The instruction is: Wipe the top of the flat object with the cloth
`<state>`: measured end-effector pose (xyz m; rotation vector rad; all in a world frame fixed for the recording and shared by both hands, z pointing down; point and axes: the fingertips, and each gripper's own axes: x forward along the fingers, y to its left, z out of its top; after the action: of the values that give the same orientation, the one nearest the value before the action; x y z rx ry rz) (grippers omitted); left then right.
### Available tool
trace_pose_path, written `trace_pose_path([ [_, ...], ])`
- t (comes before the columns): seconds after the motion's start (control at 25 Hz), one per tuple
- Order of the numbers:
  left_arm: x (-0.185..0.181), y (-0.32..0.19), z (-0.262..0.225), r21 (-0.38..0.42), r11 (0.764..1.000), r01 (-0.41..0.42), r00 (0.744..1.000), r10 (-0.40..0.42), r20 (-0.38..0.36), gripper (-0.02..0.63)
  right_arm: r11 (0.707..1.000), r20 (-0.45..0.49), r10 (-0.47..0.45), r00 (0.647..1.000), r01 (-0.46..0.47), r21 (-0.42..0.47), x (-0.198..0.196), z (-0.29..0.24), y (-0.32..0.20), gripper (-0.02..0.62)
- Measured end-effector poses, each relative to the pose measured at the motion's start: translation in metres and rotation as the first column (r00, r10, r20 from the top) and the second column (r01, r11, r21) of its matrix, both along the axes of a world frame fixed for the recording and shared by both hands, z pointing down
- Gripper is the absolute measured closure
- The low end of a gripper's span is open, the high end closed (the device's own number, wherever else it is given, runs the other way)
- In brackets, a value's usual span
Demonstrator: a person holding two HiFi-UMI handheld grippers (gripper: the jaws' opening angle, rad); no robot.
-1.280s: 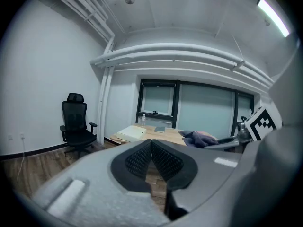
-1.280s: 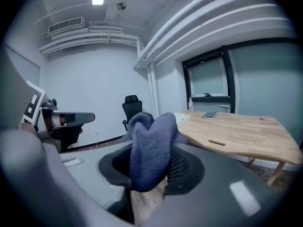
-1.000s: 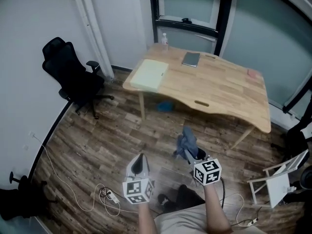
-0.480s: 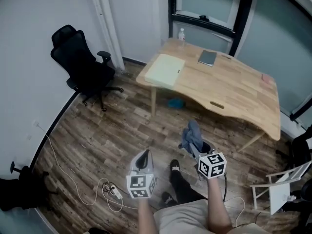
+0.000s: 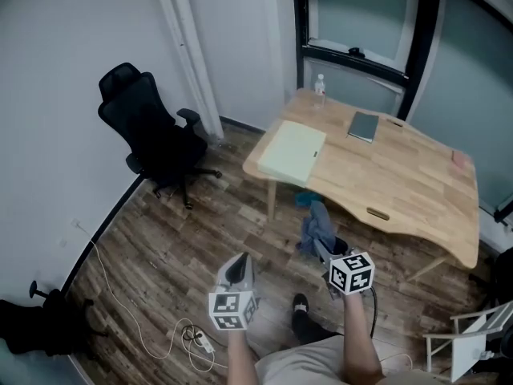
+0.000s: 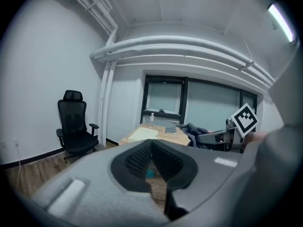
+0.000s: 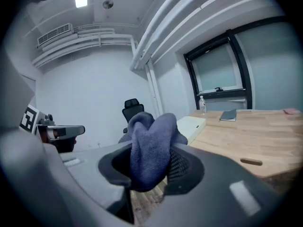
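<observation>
Room: plank floor, white walls, dark-framed windows. Wooden table [image 5: 409,187], well ahead of me. Black office chair [image 5: 152,139], to the left. On the table's near left corner: flat pale board [image 5: 292,152], the thing to wipe; I judge it stiff, light, liable to slide. Right gripper [image 5: 327,251]: jaws clamped on blue-grey cloth [image 5: 315,224], soft, bunched, folds poking past the tips. Left gripper [image 5: 238,265]: jaws together, empty; could steady the board's edge.

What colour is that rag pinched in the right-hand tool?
Plain greyish blue, no pattern. The cloth shows best in the right gripper view.
</observation>
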<state>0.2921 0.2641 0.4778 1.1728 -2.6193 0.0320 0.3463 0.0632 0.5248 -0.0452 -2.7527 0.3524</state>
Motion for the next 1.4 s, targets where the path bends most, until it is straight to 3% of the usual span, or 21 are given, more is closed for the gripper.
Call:
trace_pose_path([
  [0.48,-0.093,-0.077,0.005,-0.034,0.998,0.055,0.998,-0.055,0.009,0.597,0.994,0.034,-0.037,0.999,0.040,-0.101,-0.105,0.002,-0.081,0.453],
  [0.88,-0.121,-0.058,0.050,-0.104,0.975,0.197,0.978,-0.203,-0.052,0.597,0.982,-0.054,-0.113,0.992,0.104,-0.158,-0.147,0.055,-0.090,0.453],
  [1.16,-0.150,-0.072,0.048,-0.068,0.981,0.182,0.981,-0.185,-0.052,0.597,0.983,-0.050,-0.147,0.988,0.141,-0.116,-0.170,0.044,-0.086,0.453],
  [1.4,-0.195,-0.102,0.039,-0.037,0.993,0.108,0.993,-0.110,-0.049,0.597,0.994,-0.042,-0.086,0.995,0.083,-0.070,-0.200,0.028,-0.112,0.451],
])
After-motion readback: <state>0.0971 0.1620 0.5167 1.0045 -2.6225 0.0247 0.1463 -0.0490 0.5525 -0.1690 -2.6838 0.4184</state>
